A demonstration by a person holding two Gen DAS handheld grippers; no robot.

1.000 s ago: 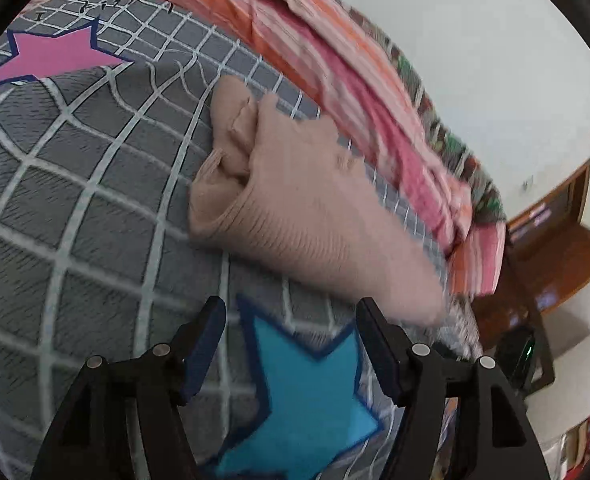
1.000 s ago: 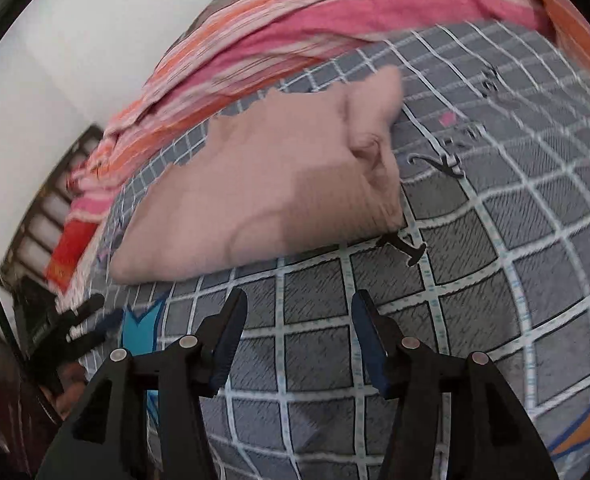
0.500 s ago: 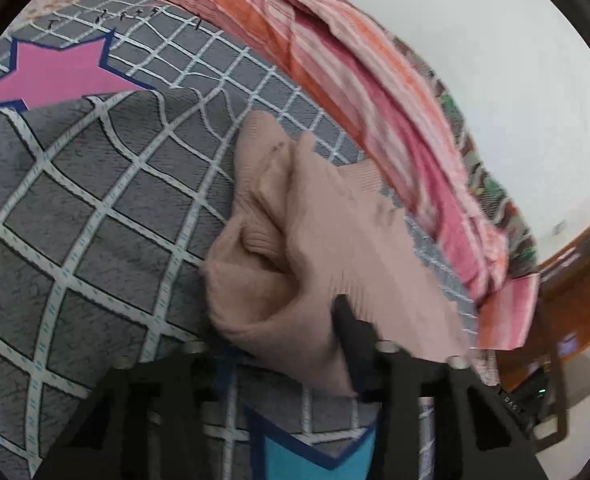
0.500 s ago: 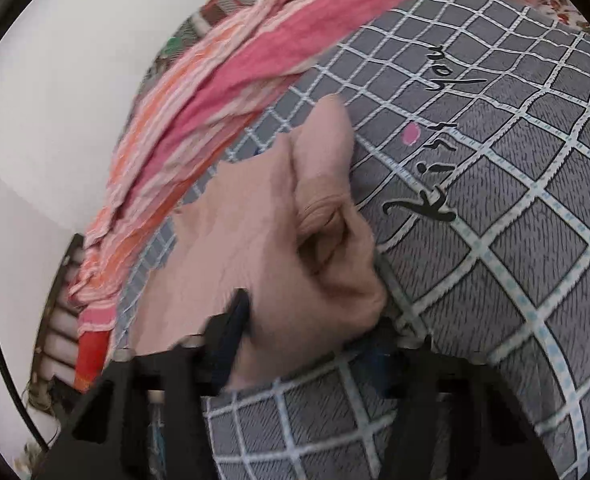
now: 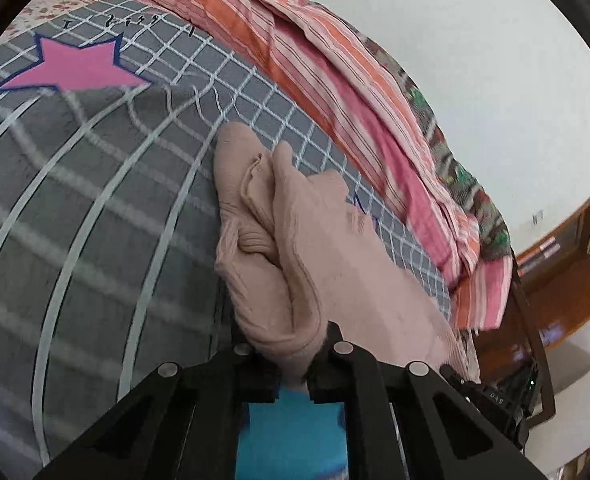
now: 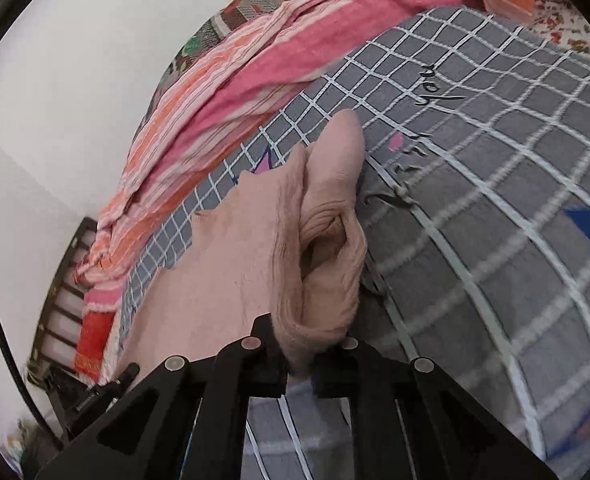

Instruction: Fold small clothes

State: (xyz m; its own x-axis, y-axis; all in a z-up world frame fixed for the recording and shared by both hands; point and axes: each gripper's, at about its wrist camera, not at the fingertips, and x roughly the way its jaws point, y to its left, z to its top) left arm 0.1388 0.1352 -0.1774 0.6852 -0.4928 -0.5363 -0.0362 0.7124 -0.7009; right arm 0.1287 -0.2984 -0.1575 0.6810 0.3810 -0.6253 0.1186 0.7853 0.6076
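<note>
Lying on the grey checked bedspread (image 5: 95, 208), the beige knitted garment (image 5: 327, 264) is pinched at its near edge by both left gripper (image 5: 295, 364) and right gripper (image 6: 301, 360), jaws clamped tight on fabric.

Left wrist view: the left gripper (image 5: 293, 360) fingertips are buried in the beige knit garment (image 5: 319, 248). The blue star (image 5: 291, 436) at lower centre is mostly covered by the gripper body. The grid bedsheet (image 5: 75, 208) at left is motion-blurred.

Right wrist view: the right gripper (image 6: 301, 354) fingertips are likewise hidden in cloth.

Left claw (image 5: 291, 354) and right claw (image 6: 301, 354) clamped tight, angled downward
</note>
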